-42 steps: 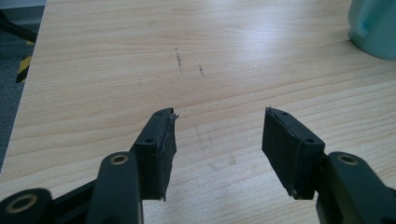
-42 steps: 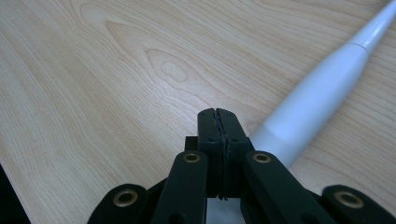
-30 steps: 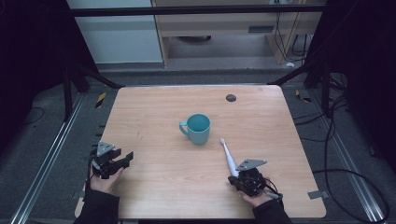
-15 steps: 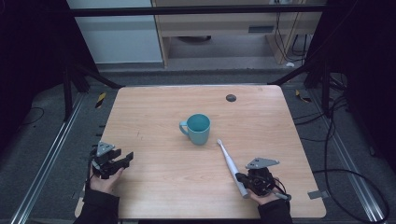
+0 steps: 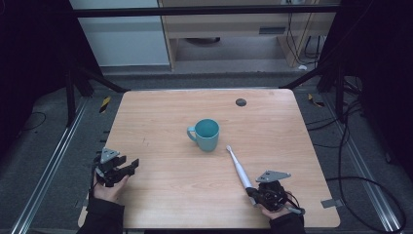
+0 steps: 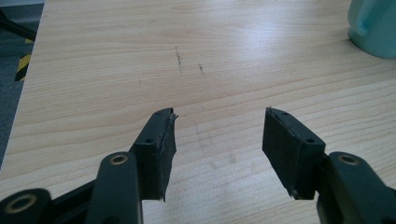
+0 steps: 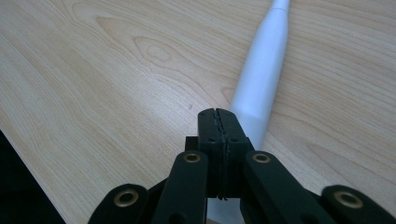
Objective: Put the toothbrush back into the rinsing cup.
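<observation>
Counter [image 5: 160, 117] edge, left: the left tool [image 5: 127, 166] rests with its jaws wide apart, nothing between them. Mid-counter stands a teal mug [image 5: 206, 134], handle to the left. Just right of it a white toothbrush [image 5: 239, 167] lies flat, slanting down to the right tool [image 5: 252, 193], whose jaws are pressed together, empty, over the brush's thick end.

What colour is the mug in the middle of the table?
Teal; the mug shows best in the high view.

no readable text or labels
</observation>
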{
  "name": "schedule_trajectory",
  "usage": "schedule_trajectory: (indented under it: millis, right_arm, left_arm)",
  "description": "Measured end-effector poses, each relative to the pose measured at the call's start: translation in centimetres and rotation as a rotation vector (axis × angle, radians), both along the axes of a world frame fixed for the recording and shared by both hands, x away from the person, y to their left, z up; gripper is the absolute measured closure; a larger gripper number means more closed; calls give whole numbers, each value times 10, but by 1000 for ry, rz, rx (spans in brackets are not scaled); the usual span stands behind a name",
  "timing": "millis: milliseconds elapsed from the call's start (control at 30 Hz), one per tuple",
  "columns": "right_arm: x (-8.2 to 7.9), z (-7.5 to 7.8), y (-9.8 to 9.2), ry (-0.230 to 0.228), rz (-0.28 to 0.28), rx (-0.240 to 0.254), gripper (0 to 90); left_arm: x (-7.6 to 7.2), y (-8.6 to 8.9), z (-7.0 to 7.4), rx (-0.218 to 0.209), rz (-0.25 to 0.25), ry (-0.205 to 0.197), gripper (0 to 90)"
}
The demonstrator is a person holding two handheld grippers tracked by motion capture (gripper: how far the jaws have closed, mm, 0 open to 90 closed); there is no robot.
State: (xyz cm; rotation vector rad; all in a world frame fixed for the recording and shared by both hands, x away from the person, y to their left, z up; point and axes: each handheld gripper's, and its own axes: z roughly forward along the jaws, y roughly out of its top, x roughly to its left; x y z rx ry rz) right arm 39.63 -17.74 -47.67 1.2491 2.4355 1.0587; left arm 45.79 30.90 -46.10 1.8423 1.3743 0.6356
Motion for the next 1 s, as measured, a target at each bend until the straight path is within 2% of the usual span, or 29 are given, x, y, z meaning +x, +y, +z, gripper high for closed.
schedule_trajectory:
  millis: [167,533,700,767,867,900,1000]
  right_arm:
    - [1,-2,-1,5,-3,-17,897]
    - [1,-1,-2,9,-6,-15,896]
    - [3,6,-2,-14,-4,4,875]
    - [8,13,-4,-41,-17,3,844]
    - [13,17,-5,-56,-27,-1,813]
    - [17,21,-5,-63,-33,2,766]
    - [22,24,-6,-60,-32,-5,718]
  left_arm:
    - [0,0,0,0,1,0,435]
    - [0,0,0,2,0,0,436]
    - [1,-1,-1,6,-4,4,435]
    - [2,-1,-1,5,-5,7,434]
    - [2,-1,-1,4,-5,9,433]
    - [2,0,-1,4,-6,9,432]
    - [3,0,-2,5,-7,11,431]
